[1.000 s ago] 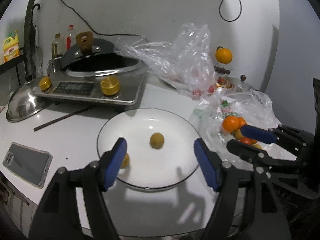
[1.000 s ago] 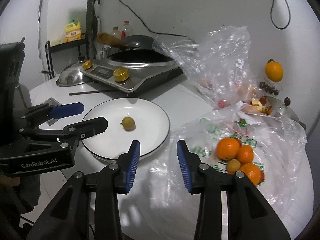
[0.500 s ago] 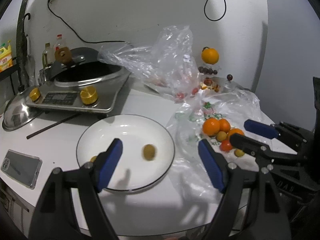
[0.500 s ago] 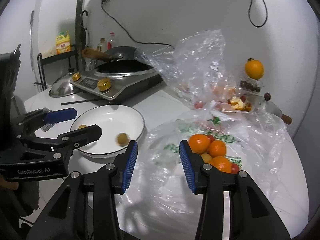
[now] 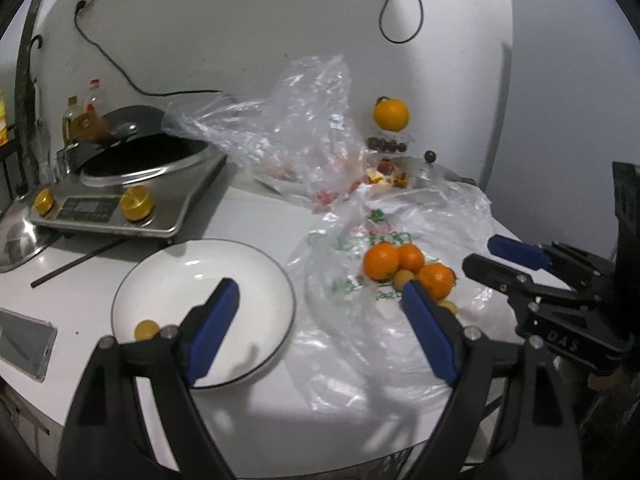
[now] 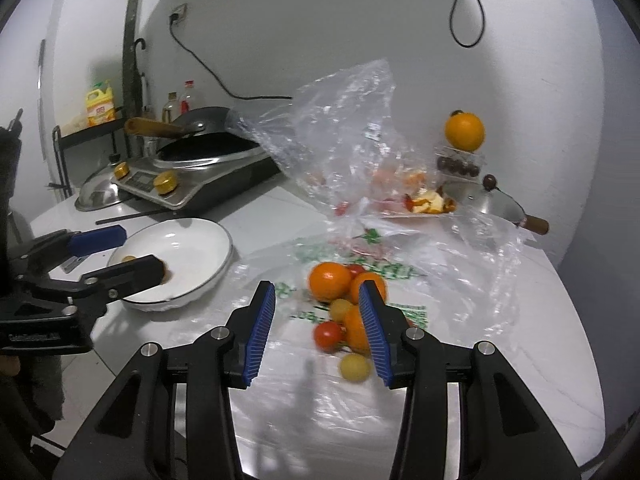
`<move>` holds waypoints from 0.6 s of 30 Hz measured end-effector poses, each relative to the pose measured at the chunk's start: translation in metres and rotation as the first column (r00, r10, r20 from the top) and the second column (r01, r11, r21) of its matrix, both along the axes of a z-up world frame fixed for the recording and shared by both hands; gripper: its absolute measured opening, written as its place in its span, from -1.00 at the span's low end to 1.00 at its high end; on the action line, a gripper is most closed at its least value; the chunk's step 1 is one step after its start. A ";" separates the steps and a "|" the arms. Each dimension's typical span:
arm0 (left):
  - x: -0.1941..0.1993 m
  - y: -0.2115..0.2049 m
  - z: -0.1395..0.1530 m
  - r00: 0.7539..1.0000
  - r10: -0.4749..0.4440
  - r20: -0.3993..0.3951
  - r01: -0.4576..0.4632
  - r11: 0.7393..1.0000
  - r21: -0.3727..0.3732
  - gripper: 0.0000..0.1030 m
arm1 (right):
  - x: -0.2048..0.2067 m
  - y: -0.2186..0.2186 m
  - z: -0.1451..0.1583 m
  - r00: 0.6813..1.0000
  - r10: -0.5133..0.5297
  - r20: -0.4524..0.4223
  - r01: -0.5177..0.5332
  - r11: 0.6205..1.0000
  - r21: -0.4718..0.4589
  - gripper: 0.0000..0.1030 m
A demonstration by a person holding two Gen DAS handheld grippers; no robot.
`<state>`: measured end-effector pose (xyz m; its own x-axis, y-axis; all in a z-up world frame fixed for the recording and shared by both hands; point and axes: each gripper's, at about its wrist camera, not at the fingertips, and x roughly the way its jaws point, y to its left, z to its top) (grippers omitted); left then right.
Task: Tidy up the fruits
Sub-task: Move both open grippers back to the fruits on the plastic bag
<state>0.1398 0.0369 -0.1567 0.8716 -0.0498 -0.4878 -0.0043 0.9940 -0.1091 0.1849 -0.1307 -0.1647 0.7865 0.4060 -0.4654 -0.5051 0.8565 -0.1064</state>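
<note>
Right wrist view: right hand-held gripper (image 6: 318, 334) part-open, empty, above fruit pile (image 6: 342, 300) on plastic bag (image 6: 400, 280). Left hand-held gripper (image 5: 320, 330) opening, empty, near white plate (image 5: 256, 276). Best approach: straddle single fruit, avoid film.

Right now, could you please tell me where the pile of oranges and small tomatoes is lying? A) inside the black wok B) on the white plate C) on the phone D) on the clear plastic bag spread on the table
D: the oranges and small tomatoes lie on the clear plastic bag, beside the white plate, which holds only a small yellow fruit.
</note>
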 end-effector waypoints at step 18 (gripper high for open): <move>0.035 -0.047 -0.021 0.997 -0.066 -0.048 0.069 0.996 0.053 0.65 | 0.037 -0.038 -0.031 0.997 -0.045 -0.069 0.045 0.999 0.005 -0.10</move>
<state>0.1743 -0.0100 -0.1777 0.8436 -0.0800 -0.5309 0.0593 0.9967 -0.0559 0.2217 -0.1685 -0.1957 0.7701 0.3737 -0.5170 -0.4718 0.8791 -0.0673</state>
